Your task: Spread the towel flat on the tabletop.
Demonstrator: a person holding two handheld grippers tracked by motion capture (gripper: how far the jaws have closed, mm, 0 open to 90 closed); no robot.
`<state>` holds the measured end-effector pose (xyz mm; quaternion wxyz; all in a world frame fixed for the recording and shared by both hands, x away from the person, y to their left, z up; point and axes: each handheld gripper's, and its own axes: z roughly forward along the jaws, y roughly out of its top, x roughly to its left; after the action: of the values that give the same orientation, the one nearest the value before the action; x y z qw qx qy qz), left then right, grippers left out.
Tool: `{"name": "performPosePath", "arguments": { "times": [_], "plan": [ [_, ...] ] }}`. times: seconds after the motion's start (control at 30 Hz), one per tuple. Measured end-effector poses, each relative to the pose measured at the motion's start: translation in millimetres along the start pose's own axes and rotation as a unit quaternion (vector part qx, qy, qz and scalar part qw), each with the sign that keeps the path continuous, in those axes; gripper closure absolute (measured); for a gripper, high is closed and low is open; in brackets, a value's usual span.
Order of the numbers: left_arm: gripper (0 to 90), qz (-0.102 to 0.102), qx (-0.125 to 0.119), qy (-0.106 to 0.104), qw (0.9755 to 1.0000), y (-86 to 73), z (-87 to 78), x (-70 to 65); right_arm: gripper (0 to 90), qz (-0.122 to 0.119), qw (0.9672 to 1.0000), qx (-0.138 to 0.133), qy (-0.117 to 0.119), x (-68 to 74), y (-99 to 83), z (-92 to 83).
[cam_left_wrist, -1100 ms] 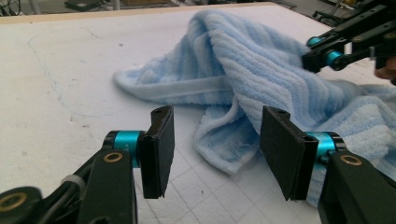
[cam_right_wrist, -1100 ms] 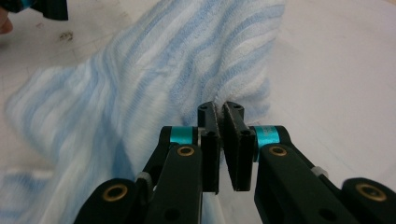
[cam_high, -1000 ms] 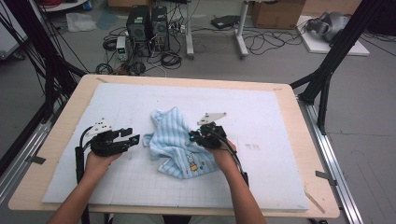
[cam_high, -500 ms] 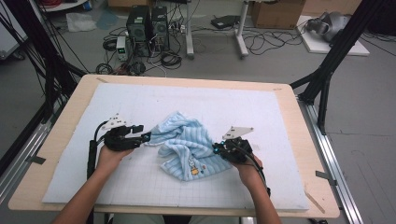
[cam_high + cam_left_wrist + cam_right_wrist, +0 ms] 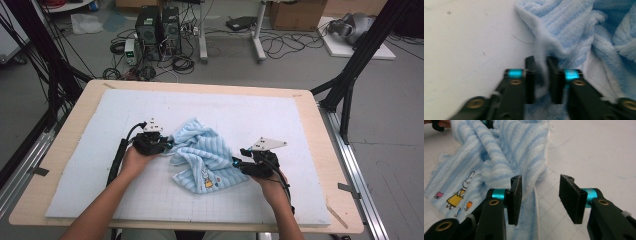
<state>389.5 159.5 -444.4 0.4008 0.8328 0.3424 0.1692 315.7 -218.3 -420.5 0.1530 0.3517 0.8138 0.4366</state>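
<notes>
A crumpled blue striped towel (image 5: 205,157) is seen near the middle of the white mat (image 5: 300,125), its rabbit print (image 5: 461,192) lying flat near the front edge. The left gripper (image 5: 541,66) has just been closing, and a fold at the towel's left edge is now pinched between its jaws. The right gripper (image 5: 540,195) has just been opening at the towel's right edge; its jaws are held apart, with a strip of cloth lying loose between them, unpressed.

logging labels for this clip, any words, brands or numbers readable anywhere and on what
None can be read.
The striped towel bears no lettering, just an embroidered rabbit picture.
The cardboard boxes and the computer towers on the floor are too small and blurred to show any print.
</notes>
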Motion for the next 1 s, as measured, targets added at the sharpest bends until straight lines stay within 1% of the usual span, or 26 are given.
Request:
{"name": "performPosePath", "arguments": {
  "times": [0.03, 0.07, 0.1, 0.17, 0.2, 0.23, 0.27, 0.3, 0.33, 0.37, 0.4, 0.43, 0.47, 0.57, 0.63, 0.67, 0.7, 0.73, 0.77, 0.8, 0.83, 0.87, 0.9, 0.93, 0.97, 1.0],
  "plan": [
    [84.7, 0.000, -0.004, 0.003, 1.0000, 0.3, -0.2, 1.1, 49.8, 0.003, 0.9997, 0.018, 0.014, 2.5, -2.6, 5.6],
    [84.9, -0.004, -0.008, 0.008, 0.9999, 0.5, -0.6, 3.8, 49.9, -0.006, 0.9993, 0.033, 0.019, 5.8, -4.4, 9.6],
    [84.9, -0.032, -0.013, 0.017, 0.9993, 3.2, -1.8, 13.4, 50.3, -0.017, 0.9987, 0.043, 0.023, 9.3, -6.3, 14.0],
    [84.9, -0.052, -0.028, 0.021, 0.9980, 8.0, -5.0, 24.2, 55.2, -0.022, 0.9973, 0.060, 0.036, 14.2, -10.0, 20.5],
    [84.9, -0.052, -0.028, 0.021, 0.9980, 8.0, -5.0, 24.2, 55.2, -0.022, 0.9973, 0.060, 0.036, 14.2, -10.0, 20.5],
    [84.9, -0.060, -0.034, 0.023, 0.9973, 10.7, -6.6, 28.5, 59.4, -0.020, 0.9969, 0.065, 0.039, 16.0, -11.8, 22.9],
    [84.9, -0.063, -0.037, 0.024, 0.9970, 13.4, -8.4, 33.3, 72.1, -0.026, 0.9965, 0.069, 0.039, 18.3, -13.9, 24.1],
    [84.9, -0.066, -0.039, 0.026, 0.9967, 16.0, -9.6, 37.2, 72.1, -0.026, 0.9965, 0.069, 0.039, 18.3, -13.9, 24.1],
    [84.8, -0.068, -0.040, 0.029, 0.9965, 18.6, -10.6, 41.1, 82.8, -0.028, 0.9958, 0.070, 0.052, 18.1, -14.5, 22.1],
    [84.8, -0.071, -0.041, 0.031, 0.9961, 20.9, -11.5, 45.2, 82.8, -0.028, 0.9958, 0.070, 0.052, 18.1, -14.5, 22.1],
    [84.8, -0.072, -0.044, 0.035, 0.9958, 22.6, -12.0, 49.0, 86.5, -0.026, 0.9954, 0.073, 0.057, 18.9, -15.7, 21.1],
    [84.7, -0.079, -0.046, 0.034, 0.9952, 24.2, -11.4, 52.7, 87.7, -0.033, 0.9943, 0.074, 0.069, 21.6, -18.1, 18.6],
    [84.7, -0.078, -0.041, 0.035, 0.9955, 25.5, -11.2, 56.9, 87.7, -0.033, 0.9943, 0.074, 0.069, 21.6, -18.1, 18.6],
    [84.6, -0.084, -0.038, 0.046, 0.9947, 27.0, -9.2, 67.6, 88.0, -0.047, 0.9908, 0.078, 0.100, 27.8, -22.2, 13.5],
    [84.6, -0.095, -0.046, 0.055, 0.9929, 24.7, -8.1, 73.5, 88.1, -0.052, 0.9881, 0.079, 0.121, 31.1, -24.9, 10.6],
    [84.2, -0.103, -0.047, 0.056, 0.9920, 22.9, -7.0, 75.8, 88.0, -0.057, 0.9844, 0.082, 0.145, 34.3, -27.9, 7.0],
    [83.5, -0.106, -0.045, 0.055, 0.9918, 21.1, -5.6, 77.1, 88.0, -0.060, 0.9829, 0.083, 0.153, 35.4, -29.0, 5.7],
    [80.5, -0.107, -0.043, 0.051, 0.9920, 19.9, -3.9, 77.2, 87.4, -0.063, 0.9830, 0.080, 0.153, 35.5, -29.4, 4.9],
    [71.9, -0.111, -0.045, 0.049, 0.9915, 19.5, -2.1, 76.1, 82.4, -0.062, 0.9837, 0.075, 0.152, 34.0, -28.6, 4.0],
    [60.5, -0.126, -0.051, 0.056, 0.9891, 20.7, -0.3, 73.9, 73.1, -0.055, 0.9862, 0.063, 0.142, 31.2, -26.4, 3.0],
    [51.4, -0.126, -0.051, 0.056, 0.9891, 20.7, -0.3, 73.9, 73.1, -0.055, 0.9862, 0.063, 0.142, 31.2, -26.4, 3.0],
    [47.1, -0.131, -0.057, 0.059, 0.9880, 21.7, -0.4, 71.9, 65.6, -0.021, 0.9919, 0.022, 0.123, 20.2, -16.7, -1.0],
    [45.6, -0.128, -0.059, 0.058, 0.9883, 22.2, -0.9, 70.7, 62.8, -0.018, 0.9934, 0.007, 0.113, 16.0, -12.6, -2.0],
    [42.4, -0.125, -0.060, 0.058, 0.9887, 23.4, -1.4, 68.7, 59.1, -0.011, 0.9958, -0.008, 0.091, 10.8, -6.3, -2.2],
    [42.4, -0.122, -0.060, 0.057, 0.9891, 24.5, -2.2, 67.1, 59.1, -0.011, 0.9958, -0.008, 0.091, 10.8, -6.3, -2.2],
    [39.9, -0.120, -0.062, 0.055, 0.9893, 25.3, -3.3, 65.7, 54.6, 0.013, 0.9979, -0.027, 0.058, 1.8, 6.9, 1.4]
  ]
}}
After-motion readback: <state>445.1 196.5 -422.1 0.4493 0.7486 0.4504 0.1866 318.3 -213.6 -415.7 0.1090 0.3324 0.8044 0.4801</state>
